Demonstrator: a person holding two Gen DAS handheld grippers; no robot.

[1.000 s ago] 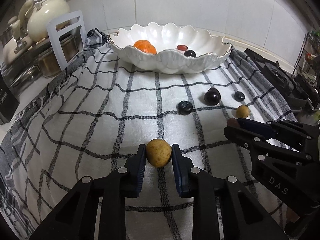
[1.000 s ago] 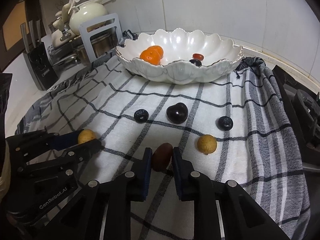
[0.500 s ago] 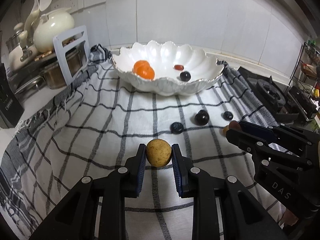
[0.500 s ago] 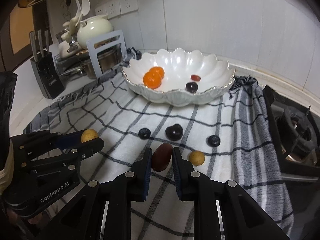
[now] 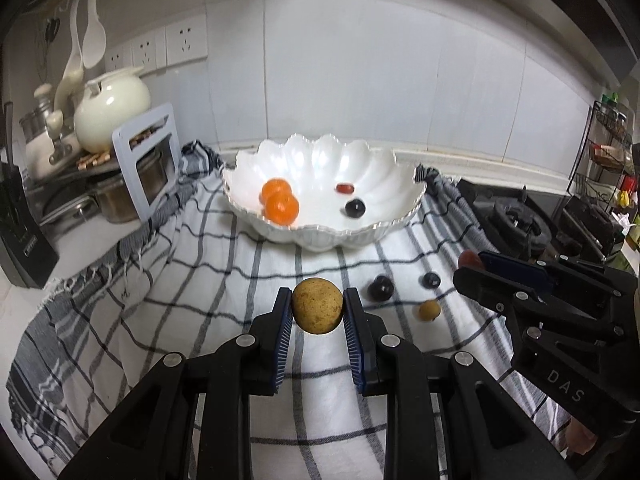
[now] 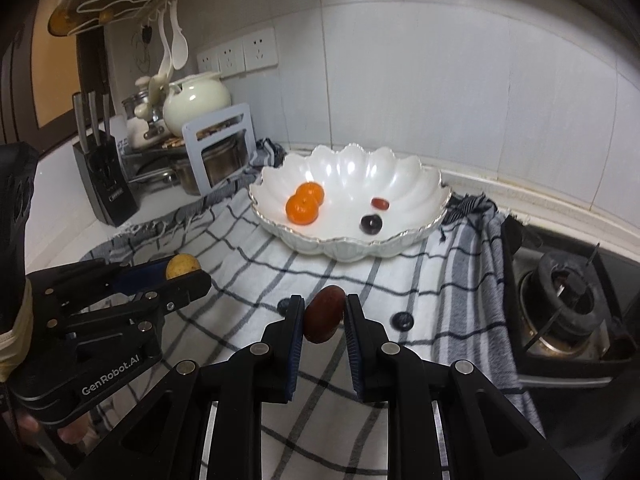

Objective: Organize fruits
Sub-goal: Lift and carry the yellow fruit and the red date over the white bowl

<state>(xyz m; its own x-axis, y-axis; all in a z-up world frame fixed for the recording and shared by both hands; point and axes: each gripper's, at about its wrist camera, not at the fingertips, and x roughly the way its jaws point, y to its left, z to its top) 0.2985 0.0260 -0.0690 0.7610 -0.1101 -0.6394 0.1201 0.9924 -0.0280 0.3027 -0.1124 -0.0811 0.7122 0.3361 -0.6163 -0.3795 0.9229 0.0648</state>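
My left gripper [image 5: 317, 312] is shut on a round yellow-brown fruit [image 5: 317, 311] and holds it above the checked cloth [image 5: 192, 312]. My right gripper [image 6: 323, 316] is shut on a dark red oval fruit [image 6: 324, 313], also lifted. A white scalloped bowl [image 5: 400, 220] stands at the back with two oranges [image 5: 281, 205], a small red fruit [image 5: 345, 188] and a dark berry [image 5: 355, 208]. On the cloth lie a dark plum [image 5: 380, 288], a blueberry [image 5: 431, 279] and a small yellow fruit [image 5: 429, 311]. The right gripper shows in the left wrist view [image 5: 470, 266].
Pots, a grey rack [image 5: 148, 168] and a cream teapot [image 5: 110, 114] stand at the left. A knife block [image 6: 105, 184] stands beside them. A gas stove [image 6: 568, 316] lies to the right of the cloth. The tiled wall is behind the bowl.
Both grippers have risen from the cloth with their fruits held. The view has tilted up, so the bowl and the loose fruits look farther away.
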